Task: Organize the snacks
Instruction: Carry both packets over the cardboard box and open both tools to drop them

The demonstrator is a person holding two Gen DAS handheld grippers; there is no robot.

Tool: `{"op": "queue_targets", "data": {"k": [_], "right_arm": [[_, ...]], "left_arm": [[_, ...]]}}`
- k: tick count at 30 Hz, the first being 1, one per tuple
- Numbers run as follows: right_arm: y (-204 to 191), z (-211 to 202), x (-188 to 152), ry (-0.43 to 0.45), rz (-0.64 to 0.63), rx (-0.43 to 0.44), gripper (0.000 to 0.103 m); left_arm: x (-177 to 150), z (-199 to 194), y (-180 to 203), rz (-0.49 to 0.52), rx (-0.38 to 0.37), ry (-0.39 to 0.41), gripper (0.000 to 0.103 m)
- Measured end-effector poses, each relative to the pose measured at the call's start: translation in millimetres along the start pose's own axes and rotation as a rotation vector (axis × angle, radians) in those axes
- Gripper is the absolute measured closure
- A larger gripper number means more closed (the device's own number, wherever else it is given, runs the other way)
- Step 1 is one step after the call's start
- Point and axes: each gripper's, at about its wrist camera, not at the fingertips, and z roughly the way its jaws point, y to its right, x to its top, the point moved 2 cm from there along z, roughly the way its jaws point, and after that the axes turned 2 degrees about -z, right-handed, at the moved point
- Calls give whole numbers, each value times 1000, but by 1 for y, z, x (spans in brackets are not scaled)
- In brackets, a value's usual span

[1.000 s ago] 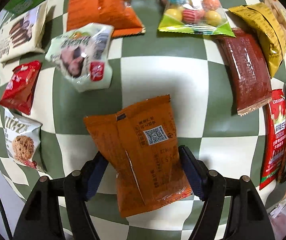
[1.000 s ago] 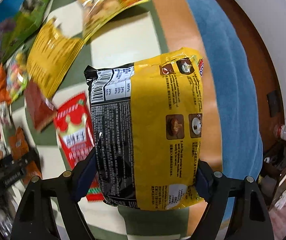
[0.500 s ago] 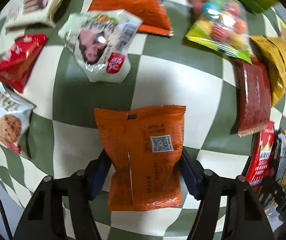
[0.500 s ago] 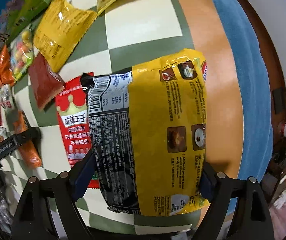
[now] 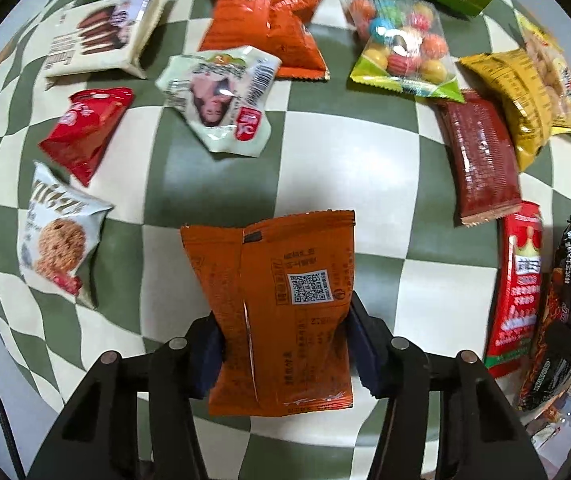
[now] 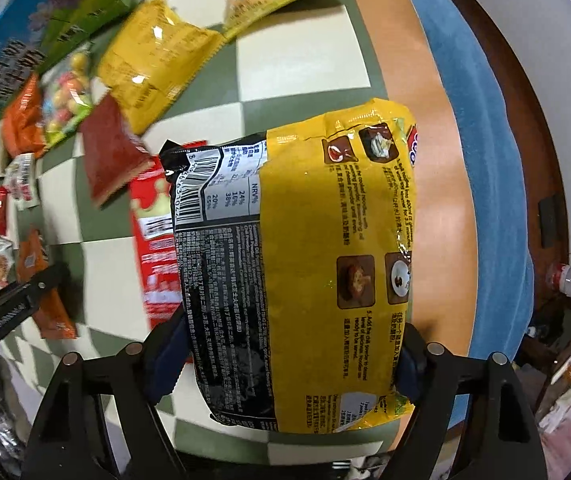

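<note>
The left hand-held gripper [image 5: 285, 354] has just been closing and is clamped on a small orange snack packet [image 5: 281, 304], held above the green-and-white checkered tabletop [image 5: 349, 160]. The right hand-held gripper [image 6: 285, 364] grips a yellow-and-black instant noodle pack [image 6: 305, 264] by its sides. A red crown-printed packet [image 6: 153, 248] lies just left of it.

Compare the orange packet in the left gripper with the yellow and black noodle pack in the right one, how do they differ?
The orange packet is one plain colour with a QR code; the noodle pack is half yellow, half black, with a barcode and cooking pictures. The noodle pack looks larger and fills wider-set jaws, while the orange packet sits between narrower ones. Both are held above the checkered cloth with their printed backs to the camera.
</note>
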Motion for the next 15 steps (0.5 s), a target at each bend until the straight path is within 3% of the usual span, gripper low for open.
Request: {"op": "queue_targets", "data": {"k": [2, 6, 7, 12, 15], "right_arm": [[4, -11, 0, 17, 6, 32, 18], [-6, -41, -3, 68, -1, 109, 18], [-10, -49, -3, 81, -7, 124, 18], [-57, -128, 26, 159, -29, 220, 18], [-92, -162, 46, 219, -46, 261, 18]], "left_arm": [[-16, -19, -19, -3, -18, 17, 52], [7, -86, -17, -6, -71, 80, 52], [6, -97, -32, -5, -82, 92, 52], [44, -186, -46, 38, -141, 193, 52], [38, -205, -86, 84, -163, 245, 52]]}}
